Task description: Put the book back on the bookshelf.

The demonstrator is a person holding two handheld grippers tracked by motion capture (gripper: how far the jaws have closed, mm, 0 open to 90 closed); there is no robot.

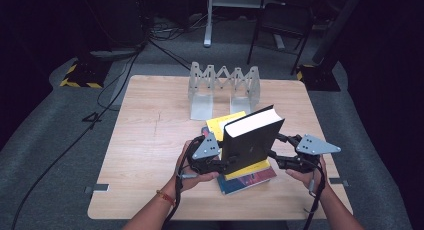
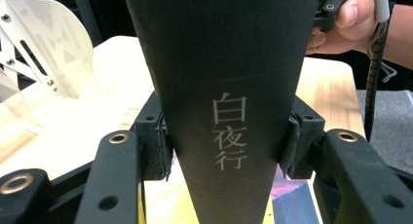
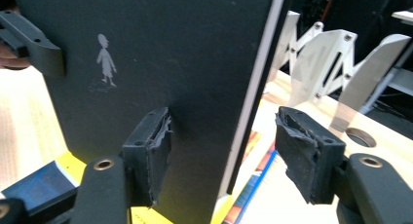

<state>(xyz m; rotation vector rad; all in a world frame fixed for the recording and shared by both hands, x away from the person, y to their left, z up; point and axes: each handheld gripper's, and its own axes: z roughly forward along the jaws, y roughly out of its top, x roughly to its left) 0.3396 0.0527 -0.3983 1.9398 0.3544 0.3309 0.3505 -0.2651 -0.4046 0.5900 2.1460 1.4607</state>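
A thick black book (image 1: pixel 252 137) stands upright on a small stack of flat books, a yellow one (image 1: pixel 219 124) on top. My left gripper (image 1: pixel 226 162) is shut on the black book; in the left gripper view both pads squeeze the spine (image 2: pixel 224 87) low down, near its printed characters. My right gripper (image 1: pixel 276 157) is open at the book's other side. In the right gripper view one pad (image 3: pixel 153 153) sits by the black cover (image 3: pixel 170 63), while the other pad (image 3: pixel 304 151) stands well apart from the page edge.
A folding metal book rack (image 1: pixel 223 85) stands at the back of the wooden table (image 1: pixel 150 140). A blue and red book (image 1: pixel 250 181) lies at the bottom of the stack. Bare wood spreads to the left. Cables and stands crowd the floor behind.
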